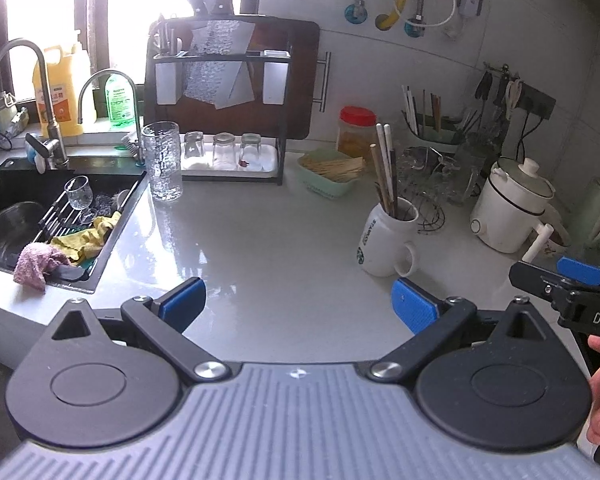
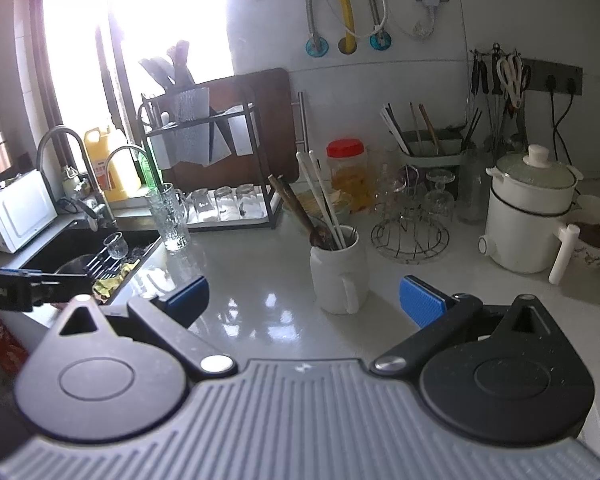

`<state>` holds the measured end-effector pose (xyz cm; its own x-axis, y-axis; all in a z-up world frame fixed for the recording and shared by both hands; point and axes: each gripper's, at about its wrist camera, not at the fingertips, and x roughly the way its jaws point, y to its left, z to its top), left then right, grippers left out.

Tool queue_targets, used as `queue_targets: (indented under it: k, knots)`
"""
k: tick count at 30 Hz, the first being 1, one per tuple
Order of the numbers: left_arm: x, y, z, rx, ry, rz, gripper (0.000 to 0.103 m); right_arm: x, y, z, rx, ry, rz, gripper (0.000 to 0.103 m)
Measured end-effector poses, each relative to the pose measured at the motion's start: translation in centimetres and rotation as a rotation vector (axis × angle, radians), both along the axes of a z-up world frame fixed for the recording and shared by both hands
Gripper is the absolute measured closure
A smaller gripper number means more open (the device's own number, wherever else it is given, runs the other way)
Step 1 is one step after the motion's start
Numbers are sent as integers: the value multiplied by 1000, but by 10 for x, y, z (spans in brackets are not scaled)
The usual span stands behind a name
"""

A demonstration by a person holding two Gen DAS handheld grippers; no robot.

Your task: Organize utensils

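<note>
A white mug (image 1: 386, 240) (image 2: 340, 274) stands on the grey counter and holds several chopsticks (image 1: 386, 168) (image 2: 320, 196), white and brown, leaning left. A green utensil holder (image 1: 432, 136) (image 2: 432, 152) with more chopsticks stands at the back wall. My left gripper (image 1: 298, 300) is open over bare counter, the mug to its right and farther off. My right gripper (image 2: 304, 298) is open too, with the mug just beyond the gap between its blue pads. Nothing is held. My right gripper shows at the left wrist view's right edge.
A black sink (image 1: 24, 216) with a rack, a glass and cloths lies left. A tall ribbed glass (image 1: 163, 160), a drying rack with tumblers (image 1: 224, 152), a green basket of sticks (image 1: 332, 172), a red-lidded jar (image 2: 346, 168), a wire glass stand (image 2: 410, 236) and a white cooker (image 2: 528, 216) ring the counter.
</note>
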<state>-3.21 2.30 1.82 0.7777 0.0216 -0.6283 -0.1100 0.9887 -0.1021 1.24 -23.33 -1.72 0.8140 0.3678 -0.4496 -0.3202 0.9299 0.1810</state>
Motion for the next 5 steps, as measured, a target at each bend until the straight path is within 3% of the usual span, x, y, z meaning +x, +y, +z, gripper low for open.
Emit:
queue_targets:
  k: [5]
  knots:
    - [-1,6,1,-1,14,13,2,0,5,-3,-7,8,-4,0]
